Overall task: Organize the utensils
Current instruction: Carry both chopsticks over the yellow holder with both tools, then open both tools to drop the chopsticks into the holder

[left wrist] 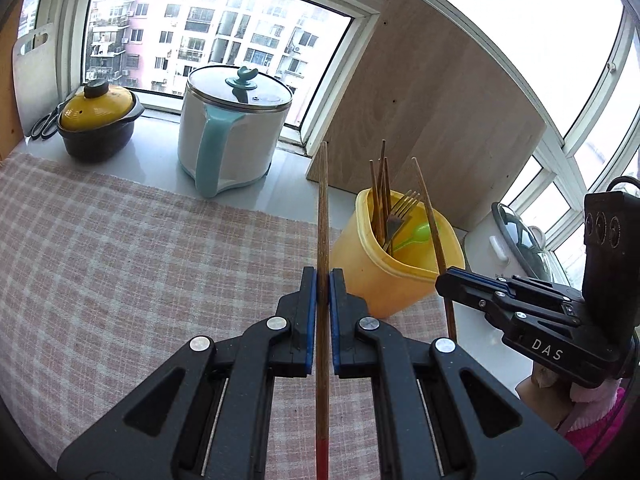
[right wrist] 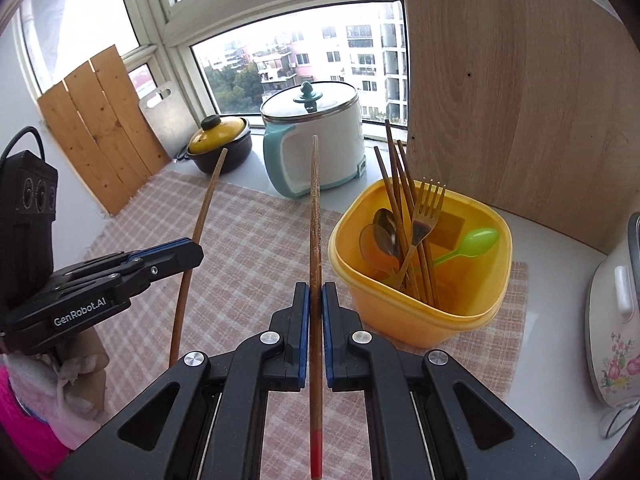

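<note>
My left gripper [left wrist: 322,280] is shut on a brown chopstick [left wrist: 322,216] with a red end, held upright above the checked cloth. My right gripper [right wrist: 315,294] is shut on a second brown chopstick [right wrist: 315,216] with a red end. Each gripper shows in the other's view: the right one [left wrist: 444,280] holds its chopstick [left wrist: 430,216] beside the yellow tub, and the left one [right wrist: 196,250] holds its chopstick [right wrist: 204,208] to the left. The yellow tub [left wrist: 360,272] [right wrist: 400,320] holds several chopsticks, a fork [right wrist: 424,216], a metal spoon [right wrist: 385,228] and a green spoon [right wrist: 476,242].
A white and teal electric pot [left wrist: 228,132] [right wrist: 320,140] and a yellow-lidded black pot [left wrist: 98,120] [right wrist: 220,144] stand by the window. A wooden board [left wrist: 432,120] [right wrist: 520,100] leans behind the tub. A white flowered cooker [right wrist: 616,320] stands at the right. Scissors [left wrist: 46,122] lie at the far left.
</note>
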Action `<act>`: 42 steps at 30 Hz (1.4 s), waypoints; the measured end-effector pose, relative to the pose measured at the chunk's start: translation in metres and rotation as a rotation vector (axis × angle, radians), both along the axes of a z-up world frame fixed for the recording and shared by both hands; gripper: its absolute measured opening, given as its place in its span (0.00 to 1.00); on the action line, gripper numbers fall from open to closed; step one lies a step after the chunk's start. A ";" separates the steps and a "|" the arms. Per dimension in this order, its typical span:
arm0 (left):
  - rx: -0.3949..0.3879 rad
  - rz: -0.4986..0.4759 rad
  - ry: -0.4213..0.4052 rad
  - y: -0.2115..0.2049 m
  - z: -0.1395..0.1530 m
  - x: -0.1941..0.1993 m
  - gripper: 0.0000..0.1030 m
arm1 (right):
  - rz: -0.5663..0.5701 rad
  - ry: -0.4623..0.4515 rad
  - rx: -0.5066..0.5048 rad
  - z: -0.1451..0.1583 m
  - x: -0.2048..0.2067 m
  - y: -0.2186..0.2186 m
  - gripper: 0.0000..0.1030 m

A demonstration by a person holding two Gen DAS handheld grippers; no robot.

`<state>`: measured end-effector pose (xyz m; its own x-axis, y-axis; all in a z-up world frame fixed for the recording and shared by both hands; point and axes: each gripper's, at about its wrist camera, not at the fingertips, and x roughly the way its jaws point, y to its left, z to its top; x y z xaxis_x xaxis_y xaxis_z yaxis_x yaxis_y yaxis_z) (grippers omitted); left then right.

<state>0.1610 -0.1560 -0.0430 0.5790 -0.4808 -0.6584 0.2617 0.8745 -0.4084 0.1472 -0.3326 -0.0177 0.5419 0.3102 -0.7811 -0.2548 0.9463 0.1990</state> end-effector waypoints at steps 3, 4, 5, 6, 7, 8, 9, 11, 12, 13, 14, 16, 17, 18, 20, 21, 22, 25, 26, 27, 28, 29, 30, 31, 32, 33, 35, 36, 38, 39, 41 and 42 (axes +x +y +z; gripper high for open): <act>-0.006 -0.007 -0.018 -0.012 0.008 0.009 0.04 | -0.023 -0.015 0.003 0.006 0.005 -0.013 0.05; -0.008 -0.010 -0.023 -0.016 0.010 0.013 0.04 | -0.030 -0.021 0.002 0.008 0.008 -0.017 0.05; -0.010 -0.012 -0.027 -0.021 0.013 0.016 0.04 | -0.036 -0.026 0.002 0.010 0.010 -0.021 0.05; -0.012 -0.014 -0.032 -0.025 0.015 0.020 0.04 | -0.043 -0.031 0.001 0.012 0.012 -0.024 0.05; -0.014 -0.017 -0.036 -0.029 0.017 0.023 0.04 | -0.048 -0.034 0.001 0.013 0.014 -0.028 0.05; -0.017 -0.019 -0.040 -0.033 0.020 0.027 0.04 | -0.054 -0.039 -0.001 0.015 0.016 -0.031 0.05; -0.020 -0.021 -0.043 -0.037 0.022 0.031 0.04 | -0.060 -0.044 -0.003 0.016 0.019 -0.034 0.05; -0.026 -0.024 -0.051 -0.045 0.025 0.039 0.04 | -0.071 -0.053 -0.004 0.020 0.023 -0.041 0.05; -0.031 -0.026 -0.054 -0.049 0.027 0.043 0.04 | -0.076 -0.058 -0.003 0.021 0.026 -0.044 0.05; -0.033 -0.029 -0.055 -0.053 0.028 0.047 0.04 | -0.081 -0.062 -0.004 0.022 0.030 -0.046 0.05; -0.034 -0.030 -0.057 -0.057 0.029 0.052 0.04 | -0.087 -0.065 -0.003 0.024 0.033 -0.049 0.05; -0.035 -0.037 -0.060 -0.065 0.031 0.061 0.04 | -0.100 -0.071 0.005 0.025 0.038 -0.055 0.05; -0.036 -0.040 -0.063 -0.070 0.032 0.065 0.04 | -0.107 -0.074 0.007 0.027 0.041 -0.057 0.05; -0.038 -0.043 -0.064 -0.074 0.033 0.069 0.04 | -0.113 -0.079 0.009 0.028 0.044 -0.060 0.05; -0.037 -0.047 -0.071 -0.082 0.035 0.077 0.04 | -0.126 -0.086 0.020 0.031 0.050 -0.067 0.05; -0.035 -0.046 -0.075 -0.085 0.036 0.081 0.04 | -0.133 -0.090 0.025 0.033 0.053 -0.069 0.05; -0.035 -0.046 -0.078 -0.088 0.037 0.085 0.04 | -0.138 -0.094 0.030 0.034 0.056 -0.071 0.05; -0.038 -0.043 -0.083 -0.096 0.039 0.097 0.04 | -0.147 -0.103 0.040 0.035 0.066 -0.074 0.05; -0.036 -0.043 -0.088 -0.100 0.040 0.102 0.04 | -0.149 -0.105 0.042 0.034 0.069 -0.074 0.05; -0.032 -0.040 -0.093 -0.102 0.040 0.105 0.04 | -0.149 -0.107 0.043 0.034 0.071 -0.074 0.05; -0.033 -0.039 -0.096 -0.104 0.041 0.109 0.04 | -0.151 -0.108 0.040 0.033 0.074 -0.075 0.04; -0.033 -0.039 -0.097 -0.106 0.041 0.113 0.04 | -0.153 -0.110 0.036 0.032 0.077 -0.075 0.04; -0.030 -0.034 -0.101 -0.108 0.042 0.117 0.04 | -0.155 -0.114 0.030 0.030 0.079 -0.075 0.04; -0.027 -0.031 -0.105 -0.110 0.042 0.120 0.04 | -0.158 -0.119 0.024 0.029 0.081 -0.075 0.04; -0.026 -0.026 -0.105 -0.110 0.041 0.124 0.04 | -0.160 -0.118 0.024 0.027 0.084 -0.077 0.04; -0.025 -0.022 -0.106 -0.111 0.041 0.126 0.04 | -0.165 -0.114 0.026 0.025 0.087 -0.078 0.04; -0.022 -0.012 -0.109 -0.113 0.038 0.132 0.04 | -0.174 -0.115 0.033 0.021 0.091 -0.081 0.04; -0.023 -0.009 -0.107 -0.113 0.037 0.134 0.04 | -0.178 -0.115 0.034 0.019 0.093 -0.082 0.04; -0.022 -0.004 -0.107 -0.115 0.033 0.137 0.04 | -0.185 -0.118 0.038 0.015 0.096 -0.085 0.04; -0.021 -0.005 -0.106 -0.116 0.031 0.138 0.04 | -0.187 -0.117 0.040 0.013 0.098 -0.085 0.04; -0.016 -0.012 -0.103 -0.118 0.027 0.139 0.04 | -0.191 -0.115 0.043 0.009 0.101 -0.086 0.04; -0.015 -0.016 -0.101 -0.119 0.025 0.140 0.04 | -0.189 -0.112 0.044 0.007 0.102 -0.086 0.04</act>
<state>0.3008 -0.2746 -0.0185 0.6346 -0.4994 -0.5898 0.3158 0.8641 -0.3918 0.2488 -0.4188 -0.0106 0.6765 0.2275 -0.7004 -0.0969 0.9703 0.2216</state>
